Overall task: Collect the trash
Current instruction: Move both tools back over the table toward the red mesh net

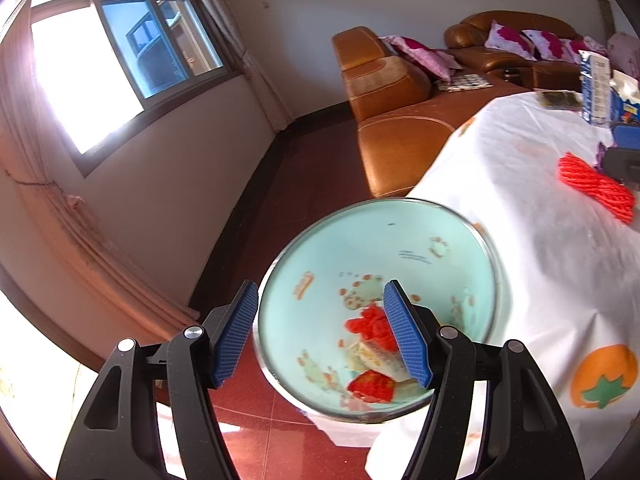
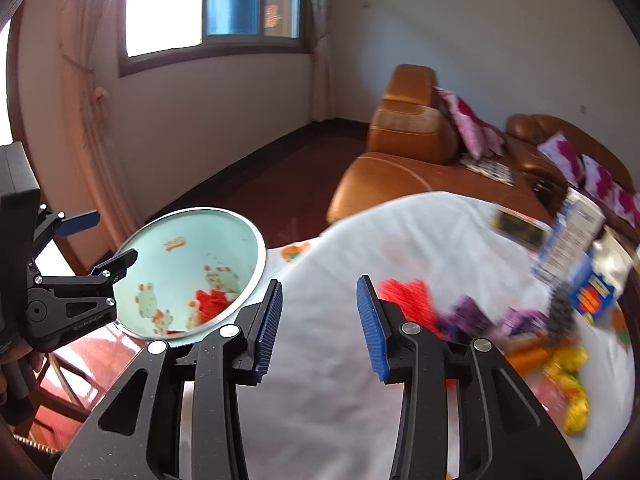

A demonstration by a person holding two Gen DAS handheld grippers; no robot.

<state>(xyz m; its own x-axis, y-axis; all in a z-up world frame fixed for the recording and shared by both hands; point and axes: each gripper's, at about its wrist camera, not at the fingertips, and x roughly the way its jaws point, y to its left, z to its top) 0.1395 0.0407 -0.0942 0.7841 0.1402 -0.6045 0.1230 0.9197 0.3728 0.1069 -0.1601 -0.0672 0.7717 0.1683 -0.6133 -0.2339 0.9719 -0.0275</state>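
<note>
Partly done, I judge: bin (image 1: 376, 264), lower centre, w/ red wrappers (image 1: 370, 326) inside. Left gripper (image 1: 324, 336) open, empty, astride its rim. Right gripper (image 2: 318, 328) open, empty. Trash (image 2: 560, 344) remains, right of frame, on table (image 2: 328, 380).

I make out faint lettering, something like "GenRobot.AI", on the left claw (image 2: 94, 242) body; print on the blue-white carton (image 2: 568, 236) is too blurred to read.

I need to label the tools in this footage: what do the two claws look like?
Both match: the left claw and right claw have speckled black linkage arms with triangular cut-outs, round silver pivot pins and flat blue ribbed pads. White lettering, too small to read, marks the left claw's side in the right wrist view.
</note>
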